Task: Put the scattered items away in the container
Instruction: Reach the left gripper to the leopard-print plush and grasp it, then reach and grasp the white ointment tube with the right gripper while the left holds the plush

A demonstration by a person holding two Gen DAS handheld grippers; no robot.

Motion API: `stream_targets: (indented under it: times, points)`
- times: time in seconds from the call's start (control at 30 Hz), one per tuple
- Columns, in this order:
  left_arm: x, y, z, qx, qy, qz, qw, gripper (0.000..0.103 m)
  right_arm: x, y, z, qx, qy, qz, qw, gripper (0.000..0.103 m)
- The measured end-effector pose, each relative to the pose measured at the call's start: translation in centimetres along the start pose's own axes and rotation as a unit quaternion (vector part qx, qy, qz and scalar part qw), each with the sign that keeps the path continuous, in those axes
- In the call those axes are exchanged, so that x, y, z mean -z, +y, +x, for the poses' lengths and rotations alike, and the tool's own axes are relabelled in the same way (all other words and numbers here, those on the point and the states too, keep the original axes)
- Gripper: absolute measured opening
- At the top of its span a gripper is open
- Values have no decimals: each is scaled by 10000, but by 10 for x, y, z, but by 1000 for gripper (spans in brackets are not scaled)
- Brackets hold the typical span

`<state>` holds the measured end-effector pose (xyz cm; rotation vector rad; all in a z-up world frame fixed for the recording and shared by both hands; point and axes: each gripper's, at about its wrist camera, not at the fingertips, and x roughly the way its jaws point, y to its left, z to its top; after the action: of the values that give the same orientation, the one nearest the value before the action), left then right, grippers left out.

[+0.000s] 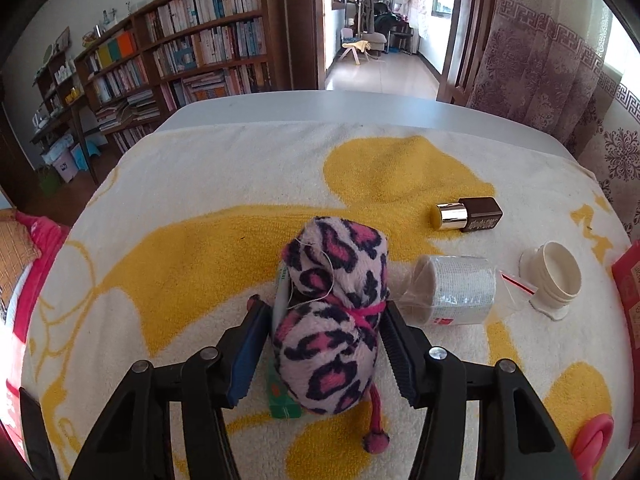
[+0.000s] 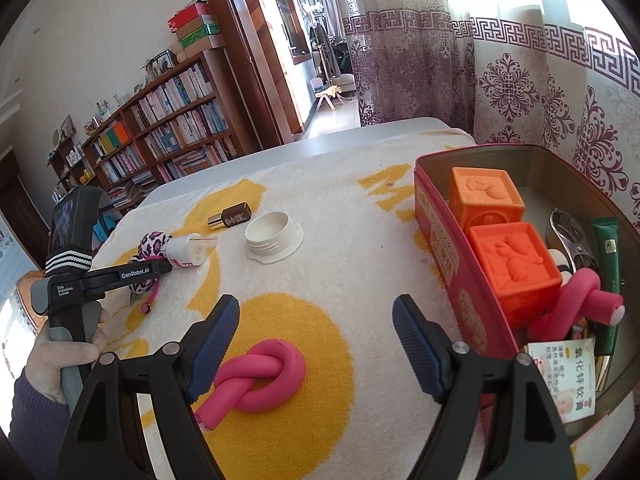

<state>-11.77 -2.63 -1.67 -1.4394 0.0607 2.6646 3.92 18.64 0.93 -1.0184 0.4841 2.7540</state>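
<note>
**Gripping the leopard pouch, right jaws wide**

Pinching from both sides, my left gripper has the pink leopard-print pouch squeezed between its pads, the right pad pressed into the plush near the pink cord at its waist. A green box lies under the pouch on the yellow-and-white towel. Just to the pouch's right lies a bagged white roll, then a white jar lid, with a brown bottle with a gold cap beyond them.

My right gripper stands with its fingers spread wide and nothing between the pads; it hangs over a knotted pink foam roller on the towel. To its right sits the red tin, holding two orange blocks, another pink foam roller, a green tube and other small items. A hand grips the left tool's handle.
</note>
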Motion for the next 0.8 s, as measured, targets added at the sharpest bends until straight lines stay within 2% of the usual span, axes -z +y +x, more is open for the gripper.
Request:
stream_targets:
  times: [0.07,0.27,0.4,0.43,0.53,0.67,0.73,0.8]
  points:
    - [-1,8,-7,211,-16,-179,9996,45,1,0,2,2,27,9,10000,82]
    - [2,29,-40,901,-200,-629,9937,44,3,5,5,31,64,-115,9999,82]
    - [9,40,-55,1134,-293,-830,9896,44,5,7,6,58,62,-185,9998,82]
    - [11,43,-58,1176,-298,-868,9888,39,5,7,7,70,75,-196,9998,82]
    - [18,51,-65,1465,-315,-1026,9834,37,6,8,8,96,95,-222,9997,82]
    - [21,50,-69,1386,-372,-946,9851,38,7,10,12,161,104,-289,9994,82]
    - [23,50,-65,1358,-266,-936,9859,38,7,10,13,181,114,-286,9994,82]
    - [26,50,-59,1441,-154,-939,9850,44,8,8,13,185,115,-236,9995,82]
